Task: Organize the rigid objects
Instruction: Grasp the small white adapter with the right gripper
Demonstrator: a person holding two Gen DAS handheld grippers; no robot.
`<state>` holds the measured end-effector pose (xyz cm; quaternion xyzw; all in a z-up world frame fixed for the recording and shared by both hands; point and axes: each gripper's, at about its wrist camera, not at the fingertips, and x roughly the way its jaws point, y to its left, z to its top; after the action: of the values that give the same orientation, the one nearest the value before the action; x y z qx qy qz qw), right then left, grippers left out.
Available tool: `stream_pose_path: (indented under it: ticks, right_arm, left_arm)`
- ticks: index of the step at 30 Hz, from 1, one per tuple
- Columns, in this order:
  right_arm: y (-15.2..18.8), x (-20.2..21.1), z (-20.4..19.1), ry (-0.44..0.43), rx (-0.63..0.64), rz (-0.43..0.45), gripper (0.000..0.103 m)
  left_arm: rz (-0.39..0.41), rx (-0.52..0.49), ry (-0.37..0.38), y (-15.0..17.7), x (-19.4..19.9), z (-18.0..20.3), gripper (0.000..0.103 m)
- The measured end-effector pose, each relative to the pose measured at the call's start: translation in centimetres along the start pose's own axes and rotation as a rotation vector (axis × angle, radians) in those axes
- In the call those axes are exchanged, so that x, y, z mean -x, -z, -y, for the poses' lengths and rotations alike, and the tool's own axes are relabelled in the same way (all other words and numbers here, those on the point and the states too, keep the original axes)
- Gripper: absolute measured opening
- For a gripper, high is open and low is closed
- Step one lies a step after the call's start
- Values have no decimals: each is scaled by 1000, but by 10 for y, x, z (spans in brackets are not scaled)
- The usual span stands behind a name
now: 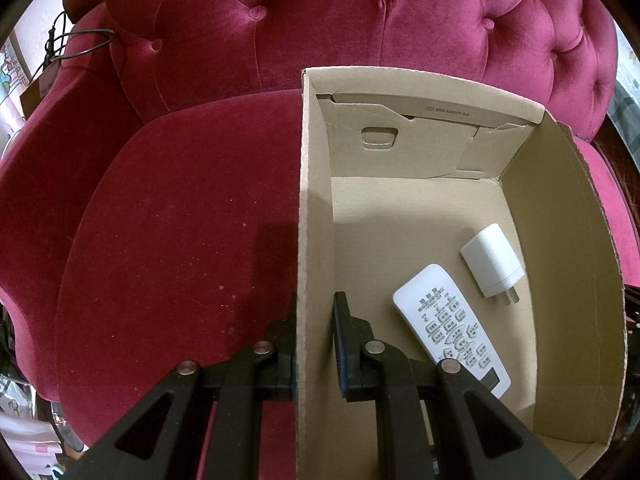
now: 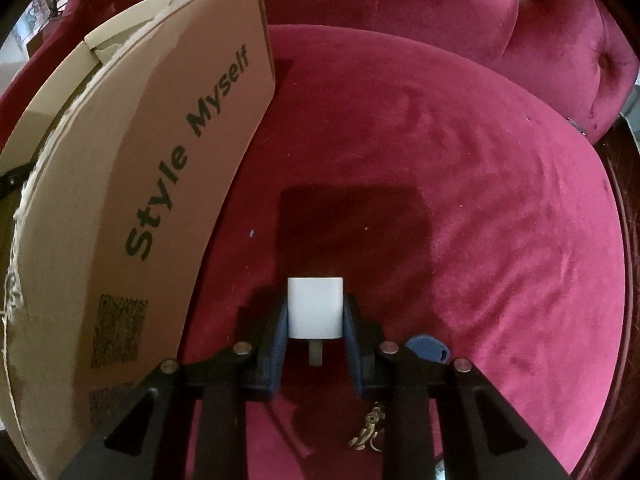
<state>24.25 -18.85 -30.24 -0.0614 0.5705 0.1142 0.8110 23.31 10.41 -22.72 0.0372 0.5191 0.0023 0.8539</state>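
Cardboard box (image 1: 316, 208) on red velvet chair (image 1: 180, 220), remote (image 1: 452, 328) and white charger (image 1: 492, 266) inside. Left hand-held gripper (image 1: 316, 316) clamped on box side wall. Right hand-held gripper (image 2: 316, 312) pinching second white charger (image 2: 316, 308) on seat; blue key fob (image 2: 428, 348), keys (image 2: 368, 432) just beside.

Around me I see a tufted crimson velvet armchair (image 1: 168, 208) and a black cable (image 1: 76, 42) draped over its arm.
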Motion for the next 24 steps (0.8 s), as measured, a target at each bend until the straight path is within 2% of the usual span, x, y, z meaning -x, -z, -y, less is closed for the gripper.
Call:
stream_pose_path:
  ticks: [24]
  right_arm:
    - [-18, 46, -5, 60, -63, 36, 27]
  left_arm:
    - [0, -1, -3, 0, 1, 0, 14]
